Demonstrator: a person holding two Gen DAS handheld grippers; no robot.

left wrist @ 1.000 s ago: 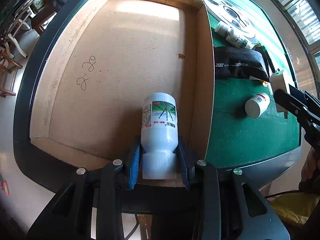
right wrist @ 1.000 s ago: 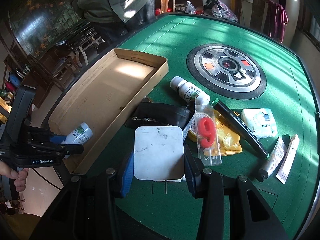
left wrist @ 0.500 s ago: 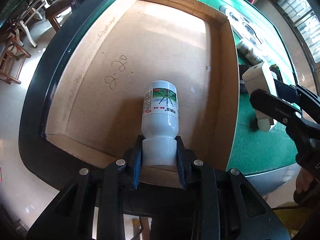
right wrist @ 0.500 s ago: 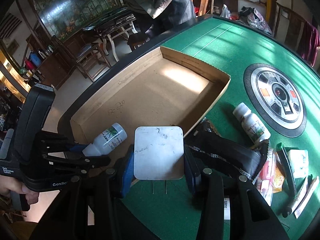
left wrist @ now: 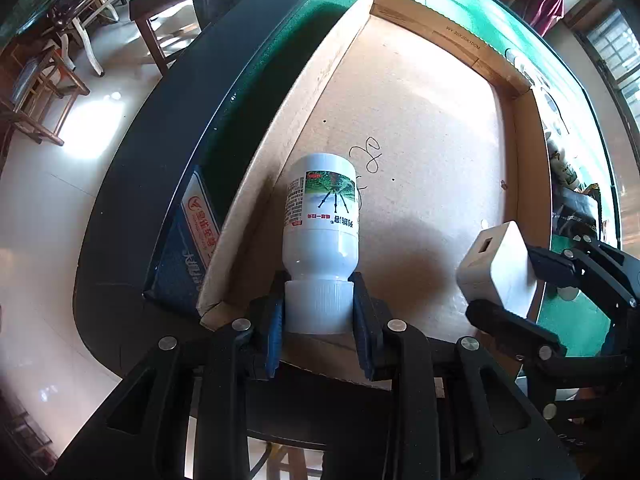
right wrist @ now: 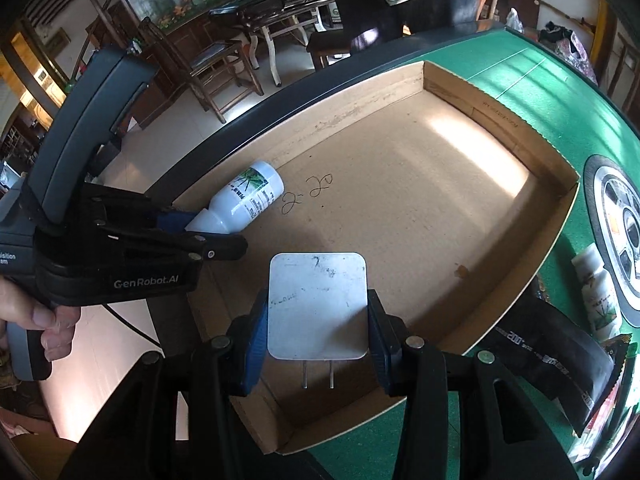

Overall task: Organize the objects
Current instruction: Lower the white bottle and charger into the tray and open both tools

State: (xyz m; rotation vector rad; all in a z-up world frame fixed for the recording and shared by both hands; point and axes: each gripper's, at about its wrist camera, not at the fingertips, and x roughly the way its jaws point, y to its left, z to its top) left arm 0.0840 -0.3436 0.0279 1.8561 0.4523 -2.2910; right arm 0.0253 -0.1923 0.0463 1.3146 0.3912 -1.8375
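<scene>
Gripping: L tool [left wrist: 318,308] on bottle [left wrist: 320,216] cap, R tool [right wrist: 318,322] on charger [right wrist: 317,306].

Black tool [left wrist: 320,320] frames — blue pads [left wrist: 273,334], silver screws, "GenRobot.AI" lettering.

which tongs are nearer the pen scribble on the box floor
Left. The left tongs hold the white plastic bottle, whose base is beside the scribble. The right tongs, gripping the white square charger, are farther back.
</scene>
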